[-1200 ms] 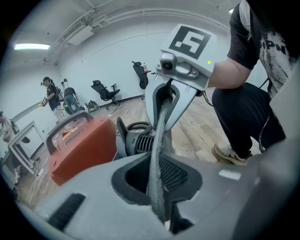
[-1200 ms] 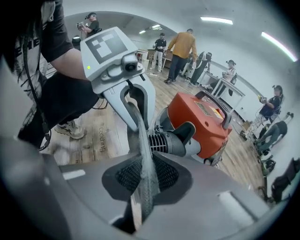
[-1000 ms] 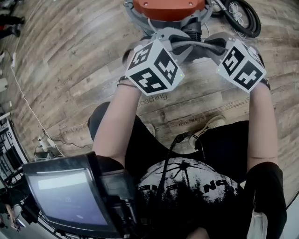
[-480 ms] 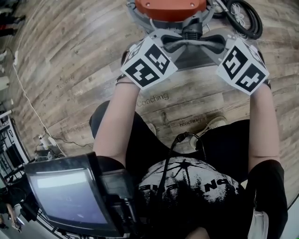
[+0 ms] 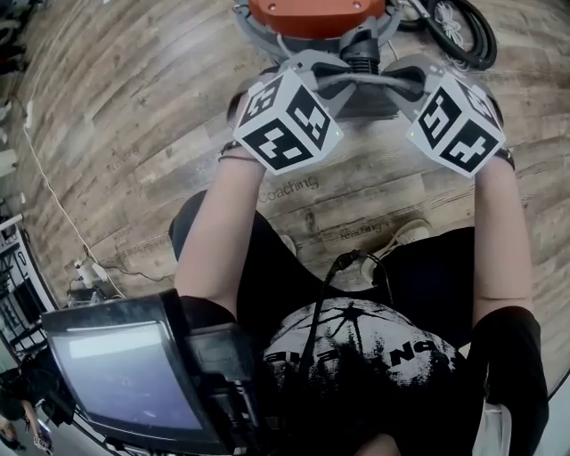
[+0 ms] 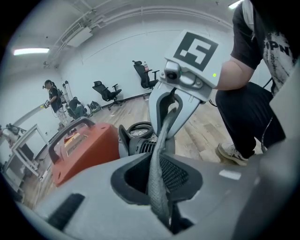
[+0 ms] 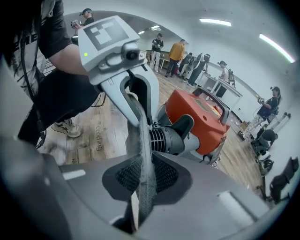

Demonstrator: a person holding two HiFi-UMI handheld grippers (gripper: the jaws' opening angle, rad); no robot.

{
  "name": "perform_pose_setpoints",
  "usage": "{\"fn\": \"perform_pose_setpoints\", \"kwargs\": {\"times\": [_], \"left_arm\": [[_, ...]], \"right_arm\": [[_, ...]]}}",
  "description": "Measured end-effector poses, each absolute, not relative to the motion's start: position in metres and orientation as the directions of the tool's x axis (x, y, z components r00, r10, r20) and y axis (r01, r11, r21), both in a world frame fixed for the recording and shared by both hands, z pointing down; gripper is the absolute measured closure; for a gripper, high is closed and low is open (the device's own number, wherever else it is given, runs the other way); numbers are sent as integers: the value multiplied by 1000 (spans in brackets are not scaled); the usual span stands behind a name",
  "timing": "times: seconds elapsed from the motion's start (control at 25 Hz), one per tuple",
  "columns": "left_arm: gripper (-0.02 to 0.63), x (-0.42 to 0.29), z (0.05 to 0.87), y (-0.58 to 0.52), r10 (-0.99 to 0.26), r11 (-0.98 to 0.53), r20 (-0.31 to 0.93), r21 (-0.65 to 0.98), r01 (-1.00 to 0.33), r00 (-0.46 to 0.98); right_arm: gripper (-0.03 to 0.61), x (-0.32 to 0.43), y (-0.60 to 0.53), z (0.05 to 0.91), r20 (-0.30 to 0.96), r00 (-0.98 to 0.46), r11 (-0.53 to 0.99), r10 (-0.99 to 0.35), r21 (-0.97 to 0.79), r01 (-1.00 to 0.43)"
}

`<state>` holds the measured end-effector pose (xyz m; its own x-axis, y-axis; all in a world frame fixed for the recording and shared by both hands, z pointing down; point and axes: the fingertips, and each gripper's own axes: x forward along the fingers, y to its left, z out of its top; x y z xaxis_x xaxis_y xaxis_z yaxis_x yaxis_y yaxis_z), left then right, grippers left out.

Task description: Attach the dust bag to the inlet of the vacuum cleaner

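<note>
The orange vacuum cleaner (image 5: 312,13) stands on the wooden floor, its black ribbed inlet (image 7: 164,138) facing me. The grey fabric dust bag (image 5: 367,102) is stretched between my two grippers just in front of the inlet. In the left gripper view, my left gripper (image 6: 157,177) is shut on a grey edge of the bag (image 6: 159,154), with the vacuum (image 6: 84,150) behind. My right gripper (image 7: 144,176) is shut on the opposite edge of the bag (image 7: 140,140). In the head view the left gripper (image 5: 331,78) and right gripper (image 5: 403,80) face each other close together. The bag's opening is hidden.
A black coiled hose (image 5: 463,31) lies right of the vacuum. A thin cable (image 5: 53,205) runs over the floor at the left. My shoe (image 5: 405,236) stands below the grippers. Several people and office chairs (image 6: 105,89) are far behind.
</note>
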<state>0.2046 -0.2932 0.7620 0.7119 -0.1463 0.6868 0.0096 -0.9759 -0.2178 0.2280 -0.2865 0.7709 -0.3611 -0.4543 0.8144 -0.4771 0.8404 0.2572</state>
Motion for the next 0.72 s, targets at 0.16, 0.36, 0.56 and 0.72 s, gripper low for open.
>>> {"fn": "perform_pose_setpoints", "kwargs": {"times": [0.16,0.36,0.56,0.72], "left_arm": [[560,216,752,-290,-146,-967,686,-249,42,713],[568,208,759,-291,-129,-981,686,-191,6,716],[572,191,778,-300,-140,-986,702,-160,-37,698],[568,193,779,-303,-177,-974,714,-225,-18,677]], "right_arm": [[535,234,-289,786,836,-342,843,-430,236,-484],[532,232,-291,777,834,-323,852,-447,287,-438],[532,213,-295,759,812,-340,853,-475,329,-405],[534,213,-295,758,802,-337,843,-492,342,-416]]}}
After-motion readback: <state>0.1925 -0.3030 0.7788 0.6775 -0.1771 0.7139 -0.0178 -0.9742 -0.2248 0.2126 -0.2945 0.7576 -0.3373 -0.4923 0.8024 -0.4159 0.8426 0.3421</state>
